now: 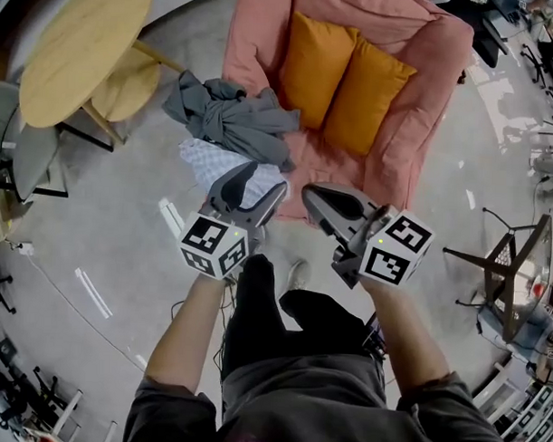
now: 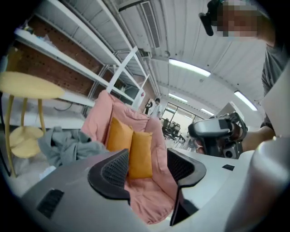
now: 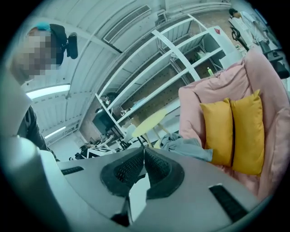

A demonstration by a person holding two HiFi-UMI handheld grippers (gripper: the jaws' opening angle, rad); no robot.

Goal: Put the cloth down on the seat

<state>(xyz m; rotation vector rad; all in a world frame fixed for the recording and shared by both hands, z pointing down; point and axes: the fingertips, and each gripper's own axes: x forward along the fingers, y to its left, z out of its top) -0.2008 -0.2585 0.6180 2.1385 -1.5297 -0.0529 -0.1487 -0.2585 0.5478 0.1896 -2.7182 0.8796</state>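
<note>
our left tool [image 1: 258, 183] gapes empty, right tool [image 1: 312, 195] closed, since the grey cloth [image 1: 230, 114] lies on the seat [image 1: 416, 112]'s edge.

Bright overhead strip lights [image 2: 190, 68], soft shadows, fisheye-warped edges, dark vignetted corners

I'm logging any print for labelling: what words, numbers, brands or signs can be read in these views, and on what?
No readable words, brands or numbers in any view.
Left cube and right cube: black-and-white square patterns only, no letters.
Red patch on the white shelf: possibly a sign, too small to read.
</note>
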